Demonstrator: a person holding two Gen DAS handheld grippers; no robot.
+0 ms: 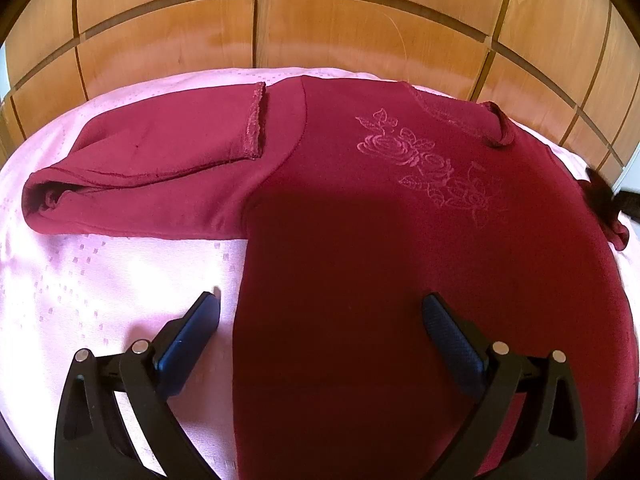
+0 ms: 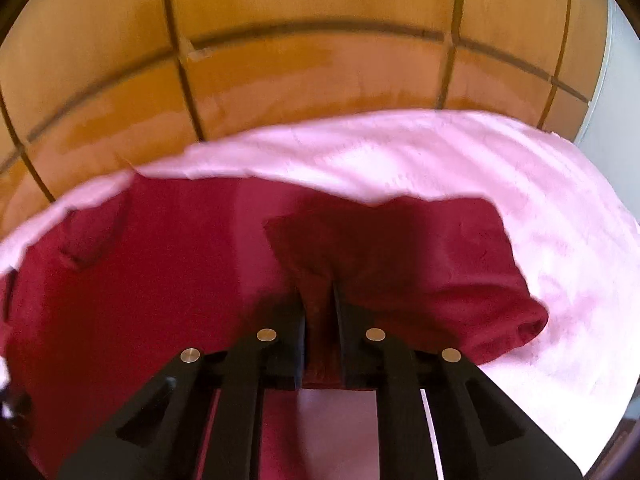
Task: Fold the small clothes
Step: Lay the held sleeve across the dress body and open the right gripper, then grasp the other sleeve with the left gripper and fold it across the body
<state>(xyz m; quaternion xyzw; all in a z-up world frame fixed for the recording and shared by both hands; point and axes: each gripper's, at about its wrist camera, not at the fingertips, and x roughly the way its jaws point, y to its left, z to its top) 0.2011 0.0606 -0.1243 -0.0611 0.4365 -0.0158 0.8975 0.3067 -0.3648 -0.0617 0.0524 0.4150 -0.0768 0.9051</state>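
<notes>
Maroon knit fabric fills both views: a small long-sleeved top (image 1: pixel 360 240) lies flat on a pale pink cloth (image 1: pixel 100 272) that covers the work surface, with orange wooden panelling (image 1: pixel 320 28) behind at twelve o'clock. In the left wrist view, one sleeve (image 1: pixel 152 176) stretches toward nine o'clock, its cuff folded back on itself, and a pink rose design (image 1: pixel 424 160) sits near one o'clock on the chest. The left gripper (image 1: pixel 320 312) hovers at six o'clock with its jaws spread wide, one blue pad (image 1: pixel 192 332) over the pink cloth, the other over the top's body, nothing between them. In the right wrist view (blurred), the right gripper (image 2: pixel 319 300) has its jaws drawn narrow, pinching a gathered bunch of the top's other sleeve (image 2: pixel 420 264), which drapes toward three o'clock.
</notes>
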